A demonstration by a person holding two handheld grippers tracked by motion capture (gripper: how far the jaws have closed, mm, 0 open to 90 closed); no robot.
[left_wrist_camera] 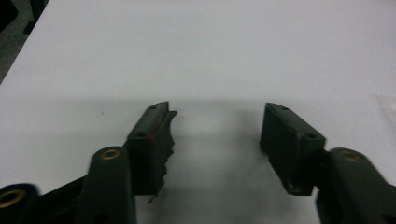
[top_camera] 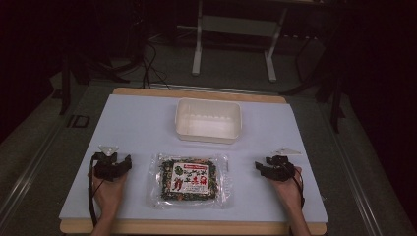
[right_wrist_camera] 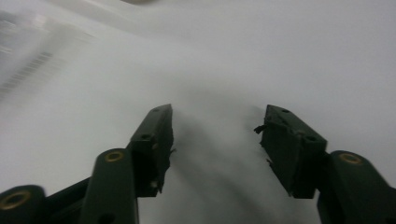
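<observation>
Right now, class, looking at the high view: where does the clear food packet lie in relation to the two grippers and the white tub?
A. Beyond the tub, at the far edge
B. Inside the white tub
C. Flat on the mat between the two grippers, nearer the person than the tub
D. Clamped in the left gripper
C: the food packet lies flat between the left gripper and right gripper, with the empty white tub beyond it.

Food packet [top_camera: 189, 180] between two open grippers
</observation>
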